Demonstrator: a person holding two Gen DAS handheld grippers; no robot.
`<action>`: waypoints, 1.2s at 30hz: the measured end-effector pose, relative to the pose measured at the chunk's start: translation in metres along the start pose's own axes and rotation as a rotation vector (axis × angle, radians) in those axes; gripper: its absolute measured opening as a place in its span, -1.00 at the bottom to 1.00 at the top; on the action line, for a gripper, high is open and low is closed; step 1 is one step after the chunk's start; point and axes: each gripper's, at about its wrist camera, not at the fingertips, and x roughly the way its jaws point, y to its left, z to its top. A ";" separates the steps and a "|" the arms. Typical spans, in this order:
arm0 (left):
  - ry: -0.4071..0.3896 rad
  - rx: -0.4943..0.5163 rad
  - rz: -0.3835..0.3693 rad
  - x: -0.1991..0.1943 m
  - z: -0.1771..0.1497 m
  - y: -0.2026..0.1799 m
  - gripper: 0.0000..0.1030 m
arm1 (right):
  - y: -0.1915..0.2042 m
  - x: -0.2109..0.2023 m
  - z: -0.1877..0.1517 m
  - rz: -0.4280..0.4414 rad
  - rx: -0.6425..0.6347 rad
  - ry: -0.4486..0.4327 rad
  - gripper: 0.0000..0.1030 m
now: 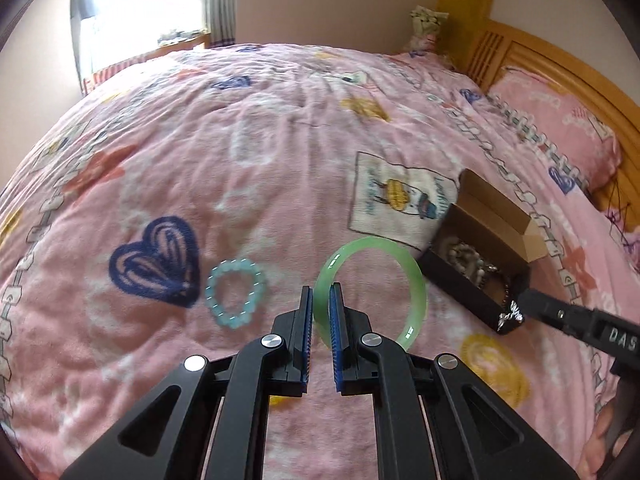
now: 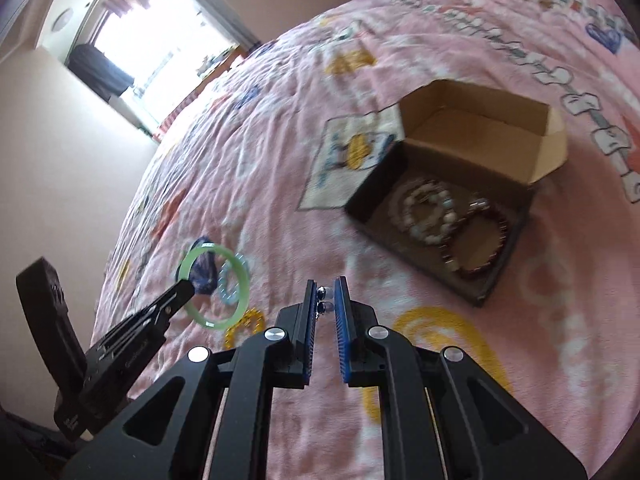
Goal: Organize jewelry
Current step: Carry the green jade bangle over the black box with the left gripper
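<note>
My left tool (image 1: 320,300) grips the green bangle (image 1: 414,280) by its rim, lifted above the pink bed (image 1: 240,140). My right tool (image 2: 325,296) pinches a small silvery piece (image 2: 321,298) near the box (image 2: 368,196). The box sits open on the bed, with beaded bracelets (image 2: 430,216) inside. A pale blue bracelet (image 1: 236,292) lies on the bed just left of the bangle.

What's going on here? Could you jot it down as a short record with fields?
Setting: pink blanket on a bed
Left gripper: shut on green bangle, lifted
Right gripper: shut on small silvery jewelry piece, hard to identify
Box: open black cardboard box, holding pale beaded bracelet and dark red beaded bracelet
Not yet boxed: light blue beaded bracelet on the blanket
</note>
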 end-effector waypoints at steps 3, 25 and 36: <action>0.001 0.028 -0.022 0.004 0.013 -0.024 -0.81 | -0.021 -0.006 0.010 -0.002 0.039 -0.018 -0.80; 0.076 0.151 -0.016 0.080 0.064 -0.133 -0.77 | -0.086 -0.008 0.051 -0.031 0.102 -0.034 -0.80; 0.073 0.166 -0.038 0.077 0.065 -0.137 -0.76 | -0.082 -0.006 0.052 -0.037 0.094 -0.035 -0.76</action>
